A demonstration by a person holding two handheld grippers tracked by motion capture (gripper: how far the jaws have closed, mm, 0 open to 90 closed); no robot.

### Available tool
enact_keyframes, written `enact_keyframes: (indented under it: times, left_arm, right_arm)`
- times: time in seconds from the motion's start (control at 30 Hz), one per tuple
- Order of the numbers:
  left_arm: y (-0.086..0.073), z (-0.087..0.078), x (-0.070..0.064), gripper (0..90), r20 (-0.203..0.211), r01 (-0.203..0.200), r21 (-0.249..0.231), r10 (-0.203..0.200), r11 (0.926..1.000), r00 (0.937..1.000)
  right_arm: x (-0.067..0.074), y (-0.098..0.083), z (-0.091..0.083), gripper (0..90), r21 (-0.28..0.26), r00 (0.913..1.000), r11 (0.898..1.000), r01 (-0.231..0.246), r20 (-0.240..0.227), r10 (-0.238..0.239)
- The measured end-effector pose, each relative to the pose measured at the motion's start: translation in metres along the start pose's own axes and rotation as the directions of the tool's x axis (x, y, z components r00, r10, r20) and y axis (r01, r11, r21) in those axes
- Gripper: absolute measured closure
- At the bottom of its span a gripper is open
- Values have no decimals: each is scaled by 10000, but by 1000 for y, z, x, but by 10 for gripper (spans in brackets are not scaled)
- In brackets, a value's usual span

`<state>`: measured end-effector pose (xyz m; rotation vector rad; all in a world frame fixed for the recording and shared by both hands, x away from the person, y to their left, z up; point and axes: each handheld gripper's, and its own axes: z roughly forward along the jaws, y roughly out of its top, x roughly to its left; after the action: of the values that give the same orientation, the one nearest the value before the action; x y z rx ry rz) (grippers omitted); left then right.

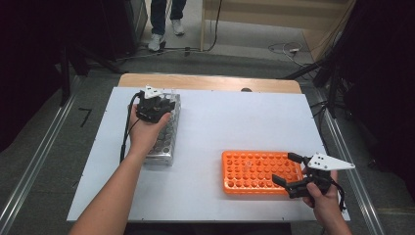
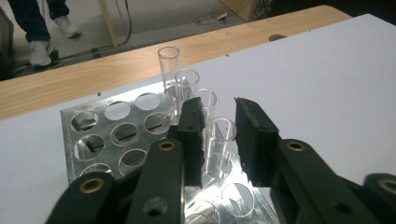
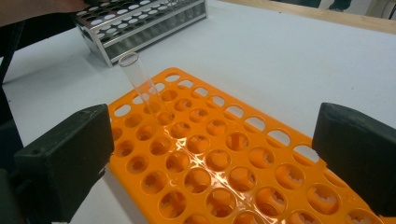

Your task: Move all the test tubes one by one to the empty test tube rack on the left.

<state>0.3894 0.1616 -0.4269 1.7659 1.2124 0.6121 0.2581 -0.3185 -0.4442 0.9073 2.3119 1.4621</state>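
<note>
- Nearest me, my right gripper (image 1: 293, 172) has its fingers (image 3: 63, 158) spread wide, released, at the orange rack's (image 1: 259, 171) edge; a single clear tube (image 3: 142, 88) leans in a far hole.
- My left gripper (image 2: 219, 135) straddles a glass tube (image 2: 219, 144) in the metal rack (image 1: 166, 134); small gaps show, so it's released.
- My hand (image 1: 147, 129) hides much of that rack on the desk (image 1: 220, 117).
</note>
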Motion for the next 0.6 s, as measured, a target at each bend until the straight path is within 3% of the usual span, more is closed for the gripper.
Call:
enact_keyframes:
  times: [0.1, 0.27, 0.33, 0.47, 0.6]
  left_arm:
    - [1, -5, -1, 518, 22, 179, -283, -178, 9994, 9998]
    - [2, -16, -2, 182, 313, 518, -488, -503, 9975, 9982]
    - [1, -21, -2, 100, 453, 576, -551, -551, 9968, 9975]
    - [-3, -35, -2, 18, 701, 647, -804, -591, 9947, 9958]
    - [-8, -50, -4, 0, 841, 687, -1038, -601, 9922, 9946]
  right_arm:
    - [0, 0, 0, 0, 16, 10000, 10000, -13, -8, 13]
    - [1, 0, 1, 0, 17, 10000, 10000, 15, -52, -15]
    - [2, 1, 2, 0, -1, 10000, 10000, 11, -56, -11]
    - [3, 2, 3, 0, -25, 9999, 10000, -25, -118, 25]
    - [5, 4, 5, 0, -52, 9998, 10000, -4, -178, 3]
